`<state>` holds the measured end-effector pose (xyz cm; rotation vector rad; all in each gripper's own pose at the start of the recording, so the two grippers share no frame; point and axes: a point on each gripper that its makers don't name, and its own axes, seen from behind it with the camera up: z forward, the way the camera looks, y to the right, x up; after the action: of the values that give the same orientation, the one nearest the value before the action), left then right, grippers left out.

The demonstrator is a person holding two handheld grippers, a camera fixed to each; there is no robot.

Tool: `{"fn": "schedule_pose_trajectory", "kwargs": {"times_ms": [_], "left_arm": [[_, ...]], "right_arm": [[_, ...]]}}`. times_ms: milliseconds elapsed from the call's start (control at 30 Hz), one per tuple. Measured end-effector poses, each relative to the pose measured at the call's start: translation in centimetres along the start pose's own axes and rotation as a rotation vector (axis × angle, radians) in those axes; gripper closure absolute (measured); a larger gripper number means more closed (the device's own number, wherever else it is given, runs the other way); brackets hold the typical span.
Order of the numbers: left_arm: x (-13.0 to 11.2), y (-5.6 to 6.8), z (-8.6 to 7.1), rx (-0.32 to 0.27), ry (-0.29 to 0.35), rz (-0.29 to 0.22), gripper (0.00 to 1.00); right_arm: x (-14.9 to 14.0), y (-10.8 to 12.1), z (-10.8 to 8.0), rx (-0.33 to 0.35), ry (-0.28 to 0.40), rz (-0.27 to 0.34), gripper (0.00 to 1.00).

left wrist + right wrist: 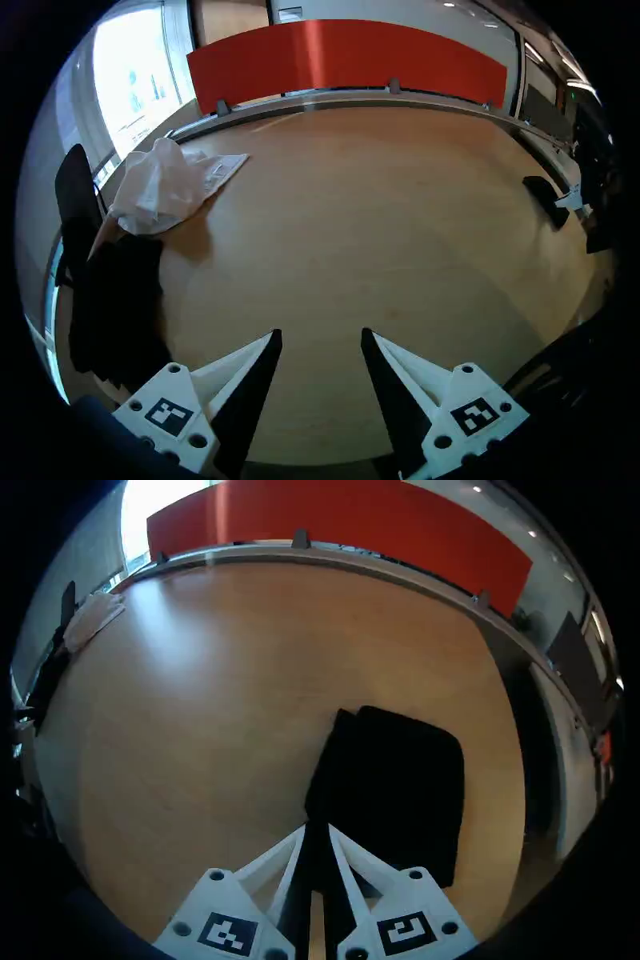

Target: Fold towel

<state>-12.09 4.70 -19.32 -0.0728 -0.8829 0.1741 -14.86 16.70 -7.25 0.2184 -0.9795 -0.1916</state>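
1. On the pale wooden worktop (184,720), the black towel (392,784) lies flat as a rounded rectangle, right of centre in the right gripper view and just ahead of the right tongs (318,828).
2. The right tongs are drawn narrow, with only a thin slit between the fingers. Their tips meet the towel's near left edge, and we cannot tell whether any cloth is pinched between them.
3. In the left gripper view, the left tongs (320,334) stand wide apart over bare wood and hold nothing.
4. Far to the left in that view we see a crumpled white bundle (156,188) lying partly on a sheet of paper (220,170).
5. A red partition (352,56) runs along the worktop's far edge.
6. A black chair (76,192) stands by the left edge, near the bundle.
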Motion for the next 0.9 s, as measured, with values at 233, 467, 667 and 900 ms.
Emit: {"fn": "schedule_pose_trajectory", "kwargs": {"times_ms": [233, 467, 667, 900], "left_arm": [[0.2, 0.1, 0.1, -0.003, 0.008, -0.002, 0.28], [0.4, 0.1, 0.0, -0.004, 0.015, -0.009, 0.28], [0.5, 0.1, -0.2, -0.006, 0.021, 0.001, 0.28], [0.4, 0.1, -0.4, -0.004, 0.021, 0.003, 0.28]], "right_arm": [[1.0, 0.8, -1.3, -0.005, 0.026, 0.030, 0.95], [1.6, 1.9, -2.9, -0.020, 0.048, 0.036, 0.95], [1.9, 2.1, -3.6, -0.020, 0.062, 0.051, 0.95], [1.3, 1.4, -3.4, -0.006, 0.053, 0.046, 0.95]]}}
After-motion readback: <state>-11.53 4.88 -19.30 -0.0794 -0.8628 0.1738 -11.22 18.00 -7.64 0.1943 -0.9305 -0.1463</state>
